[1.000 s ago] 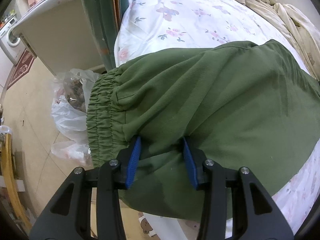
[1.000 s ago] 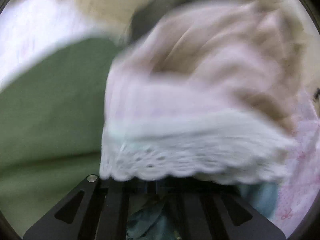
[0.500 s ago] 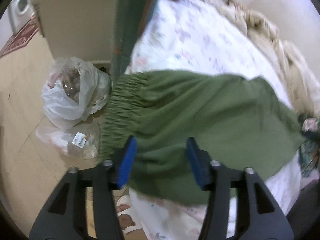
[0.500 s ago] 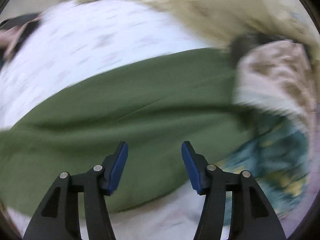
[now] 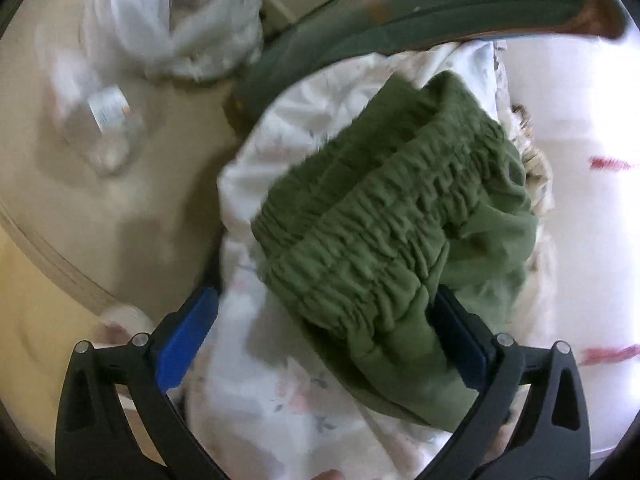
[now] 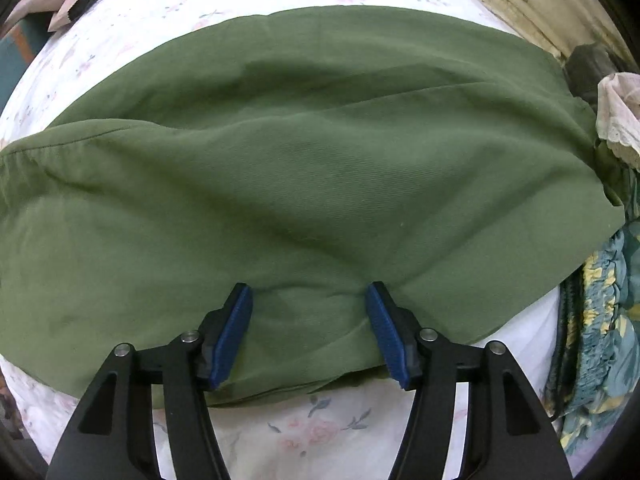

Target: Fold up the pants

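The pants point(image 5: 396, 232) are olive green and lie on a bed covered by a white floral sheet point(image 5: 280, 412).

Left wrist view: the picture is motion-blurred. The gathered elastic waistband point(image 5: 376, 216) sits bunched near the edge of the bed, directly ahead of the left gripper point(image 5: 324, 332). The jaws of this gripper stand wide apart. The right blue pad point(image 5: 460, 344) touches the side of the waistband fabric; the left blue pad point(image 5: 186, 340) is clear of the cloth, over the edge of the sheet. Nothing is clamped. Beyond the bed edge, a white plastic bag point(image 5: 176, 28) and a clear plastic bottle point(image 5: 104, 124) lie on the floor point(image 5: 80, 208). A teal bed frame point(image 5: 440, 4) curves across the top.

Right wrist view: the picture is sharp. The pants point(image 6: 304, 152) are spread flat and broad across the sheet point(image 6: 312, 432), with soft creases running through the fabric. The right gripper point(image 6: 308, 332) is at the near hem, jaws apart, both blue pads point(image 6: 232, 332) resting on the cloth without closing on it. At the right edge lie a lace-trimmed pink garment point(image 6: 620, 116) and a teal patterned cloth point(image 6: 600, 320).
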Motion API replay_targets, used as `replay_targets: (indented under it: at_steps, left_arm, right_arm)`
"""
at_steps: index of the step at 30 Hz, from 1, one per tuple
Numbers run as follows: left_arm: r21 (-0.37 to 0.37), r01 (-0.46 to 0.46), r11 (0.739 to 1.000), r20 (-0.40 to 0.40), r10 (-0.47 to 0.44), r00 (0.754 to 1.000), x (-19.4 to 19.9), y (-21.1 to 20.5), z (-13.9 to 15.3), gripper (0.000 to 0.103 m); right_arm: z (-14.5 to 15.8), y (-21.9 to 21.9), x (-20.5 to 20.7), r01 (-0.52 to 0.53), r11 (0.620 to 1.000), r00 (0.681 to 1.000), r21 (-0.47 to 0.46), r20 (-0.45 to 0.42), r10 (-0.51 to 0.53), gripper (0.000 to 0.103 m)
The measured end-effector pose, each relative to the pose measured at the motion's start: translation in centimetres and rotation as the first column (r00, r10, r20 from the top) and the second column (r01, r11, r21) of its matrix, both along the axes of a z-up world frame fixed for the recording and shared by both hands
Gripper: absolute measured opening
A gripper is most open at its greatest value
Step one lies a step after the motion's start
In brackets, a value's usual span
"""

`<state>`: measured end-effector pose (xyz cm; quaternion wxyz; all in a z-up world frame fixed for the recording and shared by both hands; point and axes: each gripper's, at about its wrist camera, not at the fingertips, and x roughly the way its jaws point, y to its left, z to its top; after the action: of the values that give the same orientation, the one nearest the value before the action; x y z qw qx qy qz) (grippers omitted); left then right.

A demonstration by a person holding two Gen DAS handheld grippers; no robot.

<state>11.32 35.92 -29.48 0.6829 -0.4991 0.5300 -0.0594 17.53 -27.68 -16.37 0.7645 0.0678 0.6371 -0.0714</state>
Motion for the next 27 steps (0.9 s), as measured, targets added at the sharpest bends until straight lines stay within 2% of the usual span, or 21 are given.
replay_targets:
  at_steps: [4, 6, 7, 9, 11, 12, 14, 16, 17, 19, 22, 27]
  left_arm:
    - [-0.081, 0.082, 0.993, 0.097, -0.074, 0.993, 1.3, -1.7, 0.9, 0.099]
    - [-0.055, 0.121, 0.991, 0.137, -0.112, 0.984, 2.0, -2.5, 1.8, 0.077]
    - [0.002, 0.125, 0.992, 0.164, -0.124, 0.979, 2.3, -2.6, 2.7, 0.057]
    - [0.062, 0.093, 0.994, 0.197, -0.103, 0.975, 2.4, -2.4, 4.2, 0.045]
    - [0.083, 0.082, 0.993, 0.21, -0.098, 0.973, 2.5, -2.3, 5.4, 0.021]
    - [0.146, 0.072, 0.987, 0.234, -0.105, 0.967, 2.5, -2.5, 6.7, 0.019]
    - [0.223, 0.064, 0.973, 0.291, -0.13, 0.948, 2.2, -3.1, 9.0, 0.011]
    - [0.341, 0.059, 0.938, 0.315, -0.173, 0.933, 2.0, -4.4, 11.7, 0.008]
    - [0.412, 0.055, 0.91, 0.332, -0.206, 0.92, 1.8, -5.6, 13.4, 0.007]
    - [0.484, 0.044, 0.874, 0.336, -0.232, 0.913, 1.5, -6.3, 15.6, 0.007]
    - [0.578, 0.037, 0.815, 0.309, -0.26, 0.915, 1.7, -7.4, 19.5, 0.006]
    - [0.668, -0.011, 0.744, 0.279, -0.237, 0.931, 0.9, -6.6, 24.3, 0.005]
  right_arm:
    - [0.2, -0.6, 0.7, 0.005, 1.0, 1.0, -0.018, 0.008, -0.005, 0.065]
    - [0.2, 0.5, 0.1, 0.006, 1.0, 1.0, -0.027, 0.015, -0.006, 0.067]
    - [0.5, 0.8, -0.2, 0.005, 0.999, 1.0, -0.032, 0.018, -0.004, 0.068]
    - [-0.7, 3.3, -0.9, 0.004, 0.999, 1.0, -0.038, 0.023, -0.003, 0.069]
    - [-0.8, 3.3, -0.4, 0.003, 0.999, 1.0, -0.036, 0.026, -0.002, 0.07]
    - [-0.8, 3.2, -0.3, 0.001, 0.999, 1.0, -0.034, 0.028, 0.0, 0.07]
    - [-1.5, 1.5, -1.1, -0.002, 1.0, 1.0, -0.026, 0.031, 0.003, 0.07]
    - [-1.2, 1.3, -1.2, -0.006, 1.0, 0.999, -0.023, 0.033, 0.007, 0.071]
    - [-1.1, 1.1, -1.3, -0.009, 1.0, 0.999, -0.022, 0.032, 0.01, 0.071]
    - [-0.4, -0.2, -1.4, -0.013, 1.0, 0.999, -0.01, 0.032, 0.013, 0.072]
    - [0.6, -0.6, -1.4, -0.022, 0.999, 0.998, 0.046, 0.061, 0.019, 0.072]
    - [2.6, -0.5, -2.0, -0.026, 0.993, 0.995, 0.112, 0.099, 0.015, 0.072]
